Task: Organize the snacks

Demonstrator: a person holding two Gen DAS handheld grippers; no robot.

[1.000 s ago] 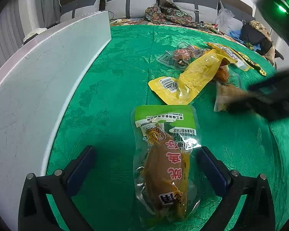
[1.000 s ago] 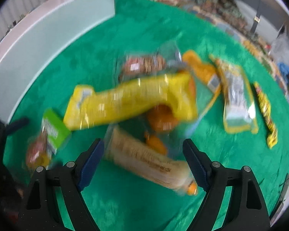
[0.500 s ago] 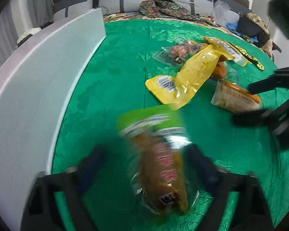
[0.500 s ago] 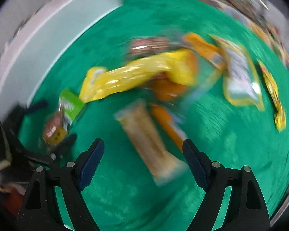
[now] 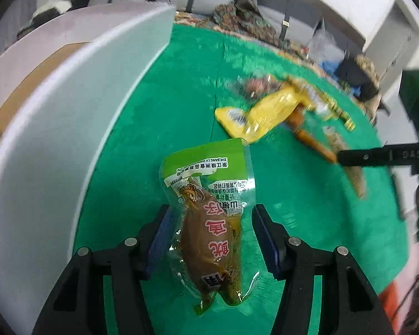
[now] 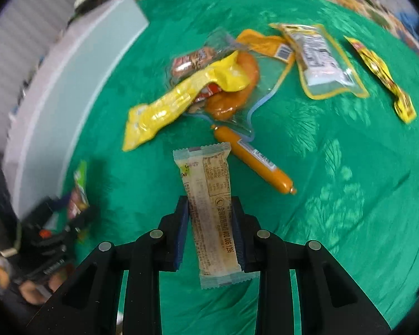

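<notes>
We kept both closing: left gripper (image 5: 211,247) pinching green-topped pouch (image 5: 209,229), right gripper (image 6: 211,230) clamping beige bar (image 6: 212,212); lifted level, unhurried.

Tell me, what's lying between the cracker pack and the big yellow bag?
Only bare green cloth separates the cracker pack from the yellow bag, per the right wrist view.
</notes>
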